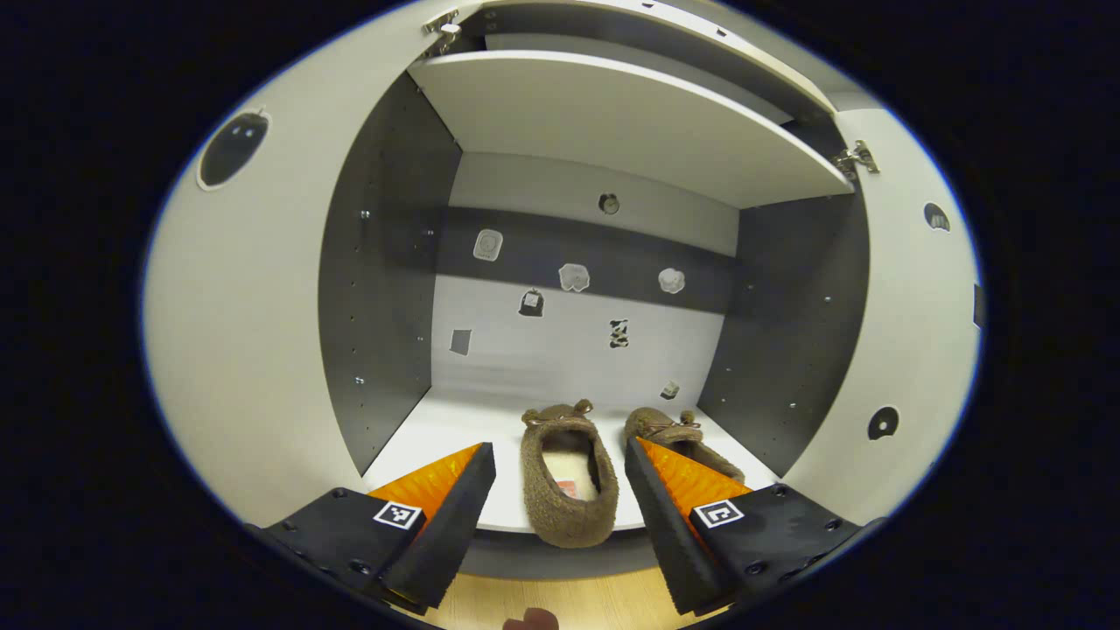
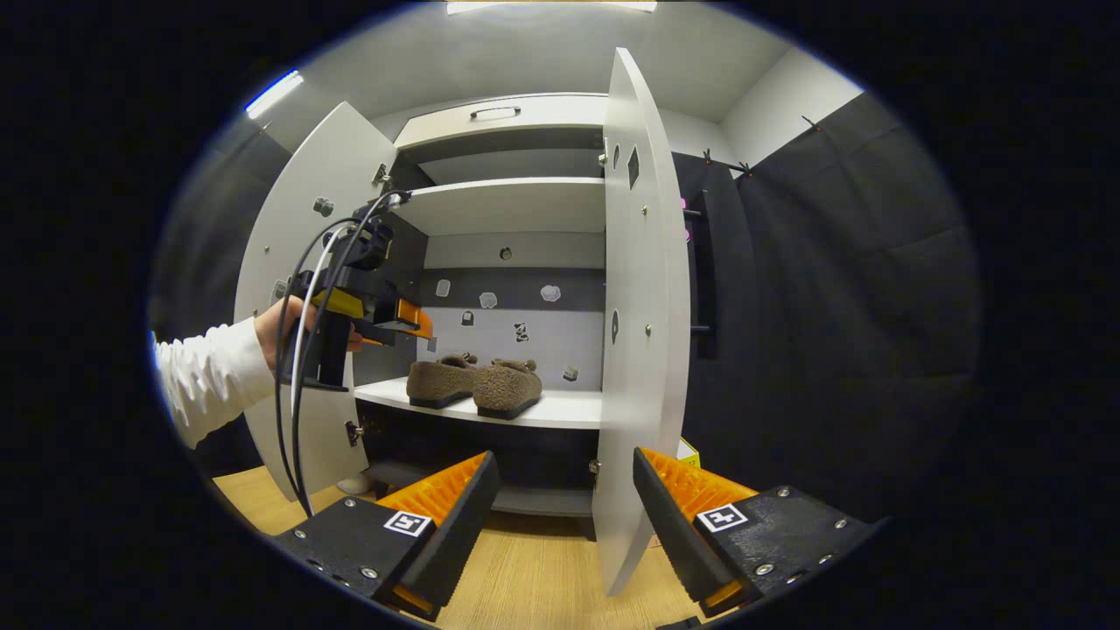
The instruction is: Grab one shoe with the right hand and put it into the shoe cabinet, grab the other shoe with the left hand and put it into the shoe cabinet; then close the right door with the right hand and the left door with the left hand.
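The shoe cabinet (image 1: 612, 114) stands with both doors swung wide, and on its white lower shelf (image 1: 455, 429) sit two brown fleecy slippers side by side. In the left gripper view the nearer slipper (image 1: 567, 477) points its toe at the back wall, its heel overhanging the shelf's front edge and a pale lining showing inside; the second slipper (image 1: 669, 429) lies just to its right, its rear part hidden behind one finger of the left gripper (image 1: 560, 499). That gripper's jaws are spread wide and hold nothing, the nearer slipper framed in the gap between them. The cabinet's inner walls are dark grey with rows of small peg holes, the back panel is banded grey and white and dotted with small stickers too blurred to make out, and a plain white shelf spans above. In the right gripper view the left door (image 2: 306, 262) and the right door (image 2: 639, 332) are smooth white panels; the right door is seen nearly edge-on, its lower corner between the fingers of the right gripper (image 2: 560, 516), which is also wide apart and empty. A hand (image 2: 284, 328) in a white sleeve (image 2: 206, 376) holds the left gripper, trailing black cables, before the cabinet, possibly level with the shelf. The floor (image 2: 534, 569) is light wood.
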The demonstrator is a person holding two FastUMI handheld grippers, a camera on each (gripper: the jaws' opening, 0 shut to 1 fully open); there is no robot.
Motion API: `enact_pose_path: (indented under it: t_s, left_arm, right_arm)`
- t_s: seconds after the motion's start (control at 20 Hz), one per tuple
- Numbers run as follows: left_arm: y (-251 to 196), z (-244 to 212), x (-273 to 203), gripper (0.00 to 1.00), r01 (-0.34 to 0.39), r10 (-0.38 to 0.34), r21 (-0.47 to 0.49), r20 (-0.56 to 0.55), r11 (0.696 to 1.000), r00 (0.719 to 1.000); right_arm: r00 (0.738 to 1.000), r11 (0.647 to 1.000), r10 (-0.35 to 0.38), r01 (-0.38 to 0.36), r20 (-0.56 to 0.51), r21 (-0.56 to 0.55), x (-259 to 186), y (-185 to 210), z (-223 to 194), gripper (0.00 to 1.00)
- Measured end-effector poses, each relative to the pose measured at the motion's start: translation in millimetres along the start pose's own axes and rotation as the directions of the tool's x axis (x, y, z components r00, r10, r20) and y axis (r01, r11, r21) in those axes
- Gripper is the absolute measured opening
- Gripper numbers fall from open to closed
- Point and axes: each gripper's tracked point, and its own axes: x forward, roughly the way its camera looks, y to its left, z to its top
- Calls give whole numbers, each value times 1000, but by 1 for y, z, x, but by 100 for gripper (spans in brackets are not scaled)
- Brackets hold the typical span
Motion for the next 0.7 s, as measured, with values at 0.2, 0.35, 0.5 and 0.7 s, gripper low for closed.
enact_pose_path:
  t_s: [0.2, 0.35, 0.5, 0.7]
  left_arm:
    - [-9, 2, -56, 96, 40, -39, -6, 85, 999, 996]
    - [-4, -13, -92, 97, 22, -24, 17, 112, 1000, 993]
    - [7, -35, -124, 99, -10, 8, 17, 132, 1000, 991]
    - [26, -66, -155, 94, -62, 67, -33, 147, 997, 987]
  right_arm:
    - [1000, 999, 26, -26, 11, 22, 7, 7, 6, 94]
    - [998, 996, 56, -57, 5, 76, 9, 15, 7, 94]
    - [998, 995, 58, -58, 9, 82, 11, 16, 5, 94]
    - [997, 994, 71, -72, 16, 81, 9, 20, 5, 94]
